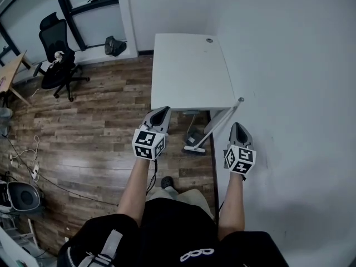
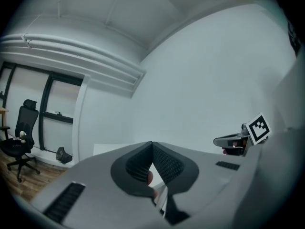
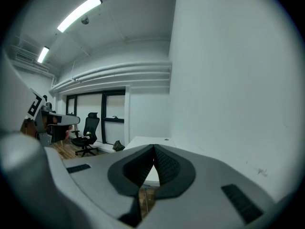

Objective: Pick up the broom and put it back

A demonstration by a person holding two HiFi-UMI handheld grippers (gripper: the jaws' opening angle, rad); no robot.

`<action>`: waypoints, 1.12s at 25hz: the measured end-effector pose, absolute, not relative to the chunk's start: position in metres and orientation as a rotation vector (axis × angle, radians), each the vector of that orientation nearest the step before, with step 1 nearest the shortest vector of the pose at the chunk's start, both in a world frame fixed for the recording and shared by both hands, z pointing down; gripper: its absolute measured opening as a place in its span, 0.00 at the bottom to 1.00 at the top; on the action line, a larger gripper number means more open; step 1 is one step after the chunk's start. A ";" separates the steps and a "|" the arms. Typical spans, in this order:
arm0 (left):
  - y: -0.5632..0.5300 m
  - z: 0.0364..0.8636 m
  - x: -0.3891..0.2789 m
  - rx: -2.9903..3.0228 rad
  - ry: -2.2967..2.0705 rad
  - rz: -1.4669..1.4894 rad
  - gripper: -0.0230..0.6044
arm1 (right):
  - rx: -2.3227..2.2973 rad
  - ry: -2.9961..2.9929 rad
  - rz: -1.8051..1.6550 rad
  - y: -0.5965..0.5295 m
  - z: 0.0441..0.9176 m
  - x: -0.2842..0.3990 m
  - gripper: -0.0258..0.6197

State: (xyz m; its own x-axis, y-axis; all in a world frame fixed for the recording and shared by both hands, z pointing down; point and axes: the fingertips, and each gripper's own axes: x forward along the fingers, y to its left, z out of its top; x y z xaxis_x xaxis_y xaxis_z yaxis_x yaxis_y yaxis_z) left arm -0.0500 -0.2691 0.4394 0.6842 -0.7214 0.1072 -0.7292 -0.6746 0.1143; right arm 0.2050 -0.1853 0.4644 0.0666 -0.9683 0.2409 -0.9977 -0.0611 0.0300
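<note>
The broom [image 1: 214, 125] leans with its white handle top near the table corner and the white wall. Its pale head [image 1: 194, 148] rests on the wood floor under the white table [image 1: 189, 65]. My left gripper [image 1: 163, 110] is held level at the table's near edge, left of the broom, with its jaws shut on nothing [image 2: 152, 144]. To the right of the handle, beside the wall, my right gripper [image 1: 236, 124] is also shut and empty [image 3: 154, 148]. Neither gripper touches the broom.
A black office chair [image 1: 58, 54] and a dark bag [image 1: 115, 45] sit on the floor at the far left by the windows. Cables [image 1: 33, 166] and a grey device [image 1: 22, 196] lie at the near left. The white wall [image 1: 300, 93] closes the right side.
</note>
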 end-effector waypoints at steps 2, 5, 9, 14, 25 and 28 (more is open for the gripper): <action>-0.278 0.441 -0.043 2.752 -1.195 0.086 0.05 | 2.135 -2.011 0.229 -0.194 0.467 0.210 0.08; -0.293 0.442 -0.036 2.745 -1.215 0.084 0.05 | 2.115 -2.019 0.219 -0.211 0.468 0.214 0.08; -0.313 0.453 -0.020 2.735 -1.270 0.118 0.05 | 2.095 -2.035 0.222 -0.237 0.481 0.231 0.08; -0.337 0.463 0.004 2.710 -1.318 0.131 0.05 | 2.080 -2.050 0.253 -0.267 0.493 0.253 0.08; -0.370 0.485 0.054 2.722 -1.305 0.166 0.05 | 2.071 -2.018 0.287 -0.312 0.522 0.295 0.08; -0.375 0.494 0.063 2.716 -1.272 0.163 0.05 | 2.062 -2.021 0.306 -0.320 0.533 0.298 0.08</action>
